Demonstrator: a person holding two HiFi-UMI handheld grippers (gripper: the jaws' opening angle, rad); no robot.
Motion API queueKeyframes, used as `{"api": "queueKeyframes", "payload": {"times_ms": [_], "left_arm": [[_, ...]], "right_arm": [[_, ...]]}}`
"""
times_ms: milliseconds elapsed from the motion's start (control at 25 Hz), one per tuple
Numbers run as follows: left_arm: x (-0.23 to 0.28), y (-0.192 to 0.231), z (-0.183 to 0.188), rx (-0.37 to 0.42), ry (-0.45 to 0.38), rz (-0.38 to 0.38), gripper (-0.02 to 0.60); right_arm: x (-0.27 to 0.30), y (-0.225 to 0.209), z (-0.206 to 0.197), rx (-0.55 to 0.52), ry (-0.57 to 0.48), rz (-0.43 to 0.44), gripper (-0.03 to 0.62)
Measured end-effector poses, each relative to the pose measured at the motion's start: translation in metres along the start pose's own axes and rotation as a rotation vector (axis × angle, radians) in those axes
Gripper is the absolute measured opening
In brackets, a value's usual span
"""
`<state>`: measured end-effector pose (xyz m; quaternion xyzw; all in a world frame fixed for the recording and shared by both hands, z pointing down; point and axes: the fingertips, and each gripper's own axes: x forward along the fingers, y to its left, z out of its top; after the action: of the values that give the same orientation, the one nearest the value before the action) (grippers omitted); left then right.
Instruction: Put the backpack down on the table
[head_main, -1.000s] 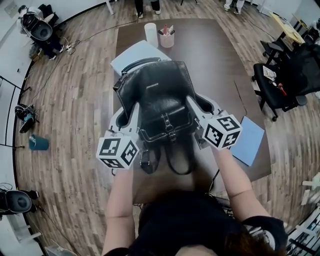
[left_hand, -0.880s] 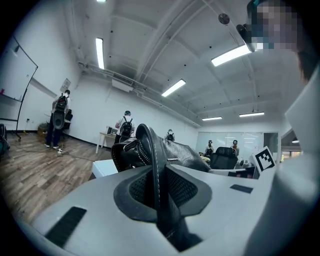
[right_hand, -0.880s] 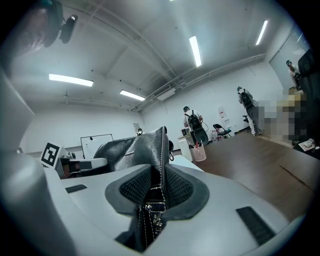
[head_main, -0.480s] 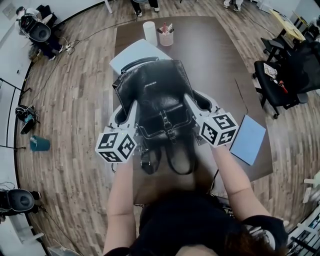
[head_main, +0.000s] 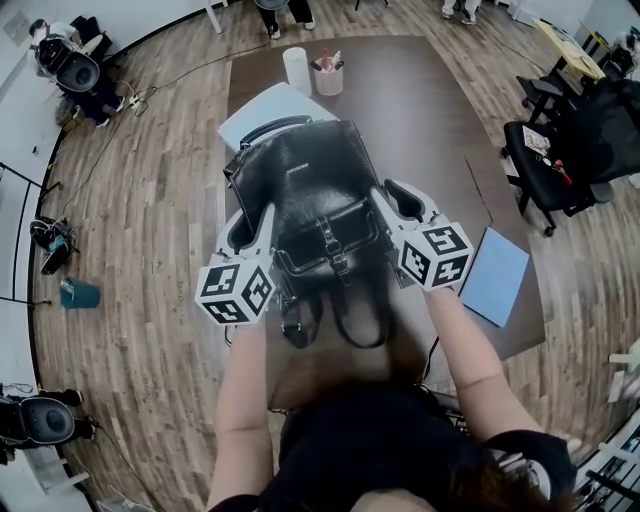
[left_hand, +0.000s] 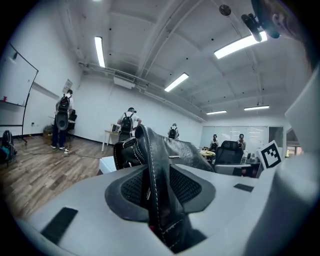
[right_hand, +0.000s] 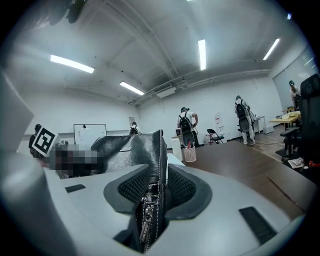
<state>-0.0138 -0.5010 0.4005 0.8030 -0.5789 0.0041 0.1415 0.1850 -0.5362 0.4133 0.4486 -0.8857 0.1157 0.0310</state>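
Observation:
A black leather backpack (head_main: 310, 190) rests on the brown table (head_main: 420, 110), its straps trailing toward the near edge. My left gripper (head_main: 248, 228) is at the bag's left side. Its jaws are opening, with a stitched leather edge (left_hand: 150, 165) standing between the pads and a gap on each side. My right gripper (head_main: 398, 205) is at the bag's right side. Its jaws are opening too, with the zipped edge (right_hand: 150, 200) loose between the pads. In the gripper views the left gripper (left_hand: 157, 192) and the right gripper (right_hand: 152, 195) both point about level along the bag.
A white flat box (head_main: 262, 108) lies under the bag's far end. Behind it stand a white cylinder (head_main: 301, 68) and a pen cup (head_main: 330, 76). A blue notebook (head_main: 495, 275) lies at the table's right edge. Office chairs (head_main: 570, 150) stand to the right, and people with backpacks at the far wall.
The backpack and both grippers have settled slightly lower and farther onto the table. Both pairs of jaws stand wider round the bag's edges than before.

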Motion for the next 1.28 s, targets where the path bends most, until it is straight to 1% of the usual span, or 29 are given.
{"api": "queueKeyframes", "payload": {"times_ms": [160, 280, 440, 680, 840, 1000, 1040, 1160, 1280], "left_arm": [[-0.004, 0.005, -0.001, 0.011, 0.000, 0.037, 0.156], [-0.012, 0.011, -0.005, 0.002, 0.014, 0.057, 0.181], [-0.020, 0.014, -0.008, -0.024, 0.019, 0.042, 0.187], [-0.040, 0.023, -0.013, -0.040, 0.016, 0.053, 0.185], [-0.058, 0.024, -0.007, -0.043, 0.000, 0.046, 0.168], [-0.076, 0.019, 0.001, -0.041, -0.038, 0.041, 0.118], [-0.081, 0.018, 0.003, -0.041, -0.048, 0.040, 0.114], [-0.091, 0.013, 0.006, -0.038, -0.063, 0.025, 0.098], [-0.098, 0.007, 0.008, -0.027, -0.067, 0.008, 0.084]], "right_arm": [[-0.008, 0.000, 0.002, 0.003, 0.008, -0.014, 0.126], [-0.019, 0.003, 0.004, 0.004, 0.000, -0.030, 0.126], [-0.028, 0.011, 0.008, 0.007, -0.011, -0.047, 0.126], [-0.041, 0.027, 0.005, 0.012, -0.009, -0.064, 0.126], [-0.049, 0.040, 0.006, 0.013, -0.012, -0.084, 0.126], [-0.059, 0.052, 0.010, 0.017, -0.027, -0.100, 0.126], [-0.061, 0.055, 0.011, 0.020, -0.033, -0.105, 0.123], [-0.069, 0.062, 0.012, 0.021, -0.044, -0.120, 0.103], [-0.076, 0.067, 0.011, 0.018, -0.044, -0.142, 0.064]]}}
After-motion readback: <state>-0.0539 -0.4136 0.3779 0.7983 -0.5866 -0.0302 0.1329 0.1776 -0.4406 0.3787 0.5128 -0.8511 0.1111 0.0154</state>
